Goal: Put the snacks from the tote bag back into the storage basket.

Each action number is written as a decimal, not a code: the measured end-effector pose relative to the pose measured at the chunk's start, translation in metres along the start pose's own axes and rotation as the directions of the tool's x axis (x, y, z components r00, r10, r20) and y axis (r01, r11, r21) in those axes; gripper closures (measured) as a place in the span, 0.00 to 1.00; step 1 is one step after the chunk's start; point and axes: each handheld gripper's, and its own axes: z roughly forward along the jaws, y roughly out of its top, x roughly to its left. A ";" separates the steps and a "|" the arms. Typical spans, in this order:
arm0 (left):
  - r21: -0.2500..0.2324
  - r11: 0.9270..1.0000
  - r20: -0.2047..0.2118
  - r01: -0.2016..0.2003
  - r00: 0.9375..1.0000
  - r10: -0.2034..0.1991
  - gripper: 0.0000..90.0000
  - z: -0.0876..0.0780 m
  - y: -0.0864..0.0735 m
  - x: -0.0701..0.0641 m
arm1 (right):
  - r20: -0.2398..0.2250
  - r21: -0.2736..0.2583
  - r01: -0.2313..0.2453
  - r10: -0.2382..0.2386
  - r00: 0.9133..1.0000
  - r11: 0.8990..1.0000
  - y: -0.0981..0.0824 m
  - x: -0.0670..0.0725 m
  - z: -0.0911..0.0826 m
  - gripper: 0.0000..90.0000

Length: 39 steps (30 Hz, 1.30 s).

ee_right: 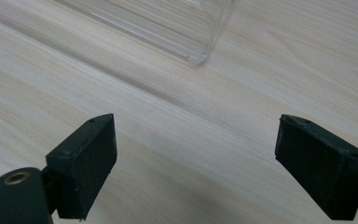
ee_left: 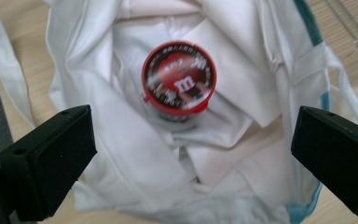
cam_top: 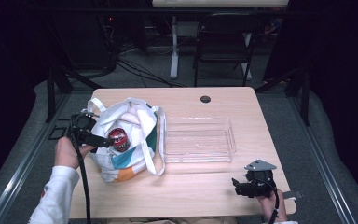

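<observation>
A white tote bag (cam_top: 126, 140) with teal and orange panels lies on the left of the wooden table (cam_top: 191, 191), its mouth wide. Inside it rests a round tub with a red candy-brand lid (cam_top: 118, 138); in the left gripper view the lid (ee_left: 179, 78) sits among white folds of the bag (ee_left: 135, 154). My left gripper (cam_top: 103, 141) hovers at the bag's mouth, open, with the tub ahead of its jaws and untouched. My right gripper (cam_top: 236, 184) is open above bare wood near the front right edge. A clear plastic tray (cam_top: 198, 140) stands mid-table, its corner (ee_right: 191, 51) ahead of the right jaws.
A small black disc (cam_top: 205, 99) is set in the tabletop at the back. A folding chair (cam_top: 223, 42) and a desk leg (cam_top: 174, 51) stand beyond the table. The bag's handles (cam_top: 161, 140) trail toward the tray.
</observation>
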 end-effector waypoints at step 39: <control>0.161 0.987 -0.025 -0.018 0.999 0.023 0.00 0.079 0.040 0.000 | -0.020 0.011 -0.017 0.017 1.000 1.000 0.000 -0.001 0.002 0.14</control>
